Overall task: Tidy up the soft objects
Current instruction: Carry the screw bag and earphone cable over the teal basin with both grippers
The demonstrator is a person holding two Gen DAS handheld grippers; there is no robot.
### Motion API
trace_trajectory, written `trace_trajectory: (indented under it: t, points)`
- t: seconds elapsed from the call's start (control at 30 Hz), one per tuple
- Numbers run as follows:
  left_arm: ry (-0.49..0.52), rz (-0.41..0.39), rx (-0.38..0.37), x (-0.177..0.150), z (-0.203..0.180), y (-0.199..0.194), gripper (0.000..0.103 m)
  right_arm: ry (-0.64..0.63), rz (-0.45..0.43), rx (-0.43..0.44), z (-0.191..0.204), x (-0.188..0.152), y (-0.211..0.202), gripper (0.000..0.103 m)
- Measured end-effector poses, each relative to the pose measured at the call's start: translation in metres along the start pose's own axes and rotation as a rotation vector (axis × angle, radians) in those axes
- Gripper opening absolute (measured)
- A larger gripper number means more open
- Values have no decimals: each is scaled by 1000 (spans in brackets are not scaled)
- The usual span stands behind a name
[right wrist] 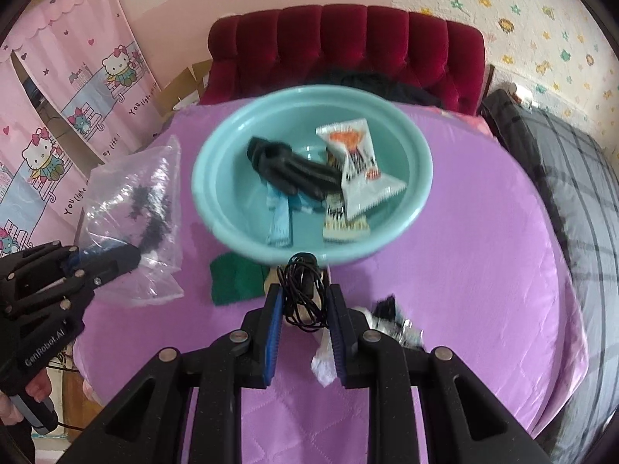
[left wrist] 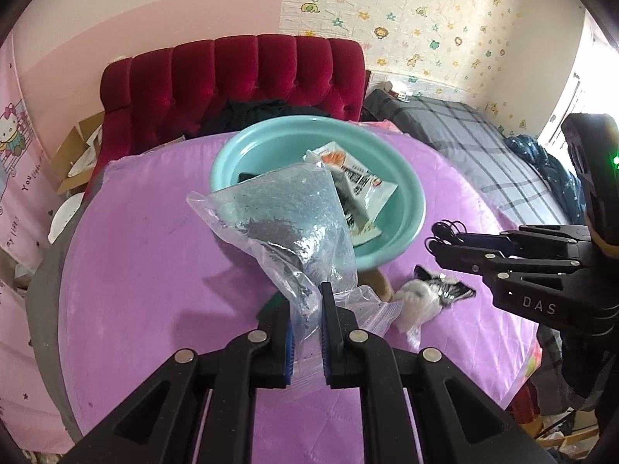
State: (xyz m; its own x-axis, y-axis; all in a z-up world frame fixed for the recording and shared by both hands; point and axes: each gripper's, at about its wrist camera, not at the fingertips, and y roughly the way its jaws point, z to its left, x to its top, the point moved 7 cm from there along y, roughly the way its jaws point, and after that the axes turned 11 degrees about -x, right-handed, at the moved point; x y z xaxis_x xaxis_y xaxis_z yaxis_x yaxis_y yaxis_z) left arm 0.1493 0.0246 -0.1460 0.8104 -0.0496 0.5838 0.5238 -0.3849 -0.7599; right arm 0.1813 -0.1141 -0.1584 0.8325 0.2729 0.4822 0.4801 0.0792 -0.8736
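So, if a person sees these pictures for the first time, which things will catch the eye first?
Probably the teal basin in the middle of the purple table cover, with snack packets and a black glove inside. Next, the clear plastic bag with dark bits, pinched by the left claw in front of the basin. The right claw holds a bundle of thin black cord near the basin's front edge.

Green cloth (right wrist: 236, 284) partly under basin (right wrist: 216, 178).
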Motion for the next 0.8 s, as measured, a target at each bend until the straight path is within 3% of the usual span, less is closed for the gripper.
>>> trace_trajectory:
  t: [0.4, 0.8]
  points:
    - [37, -8, -23, 47, 0, 22, 11, -11, -44, 31, -2, 56, 3, 24]
    - [57, 28, -31, 83, 11, 66, 11, 6, -64, 42, -9, 108, 34, 24]
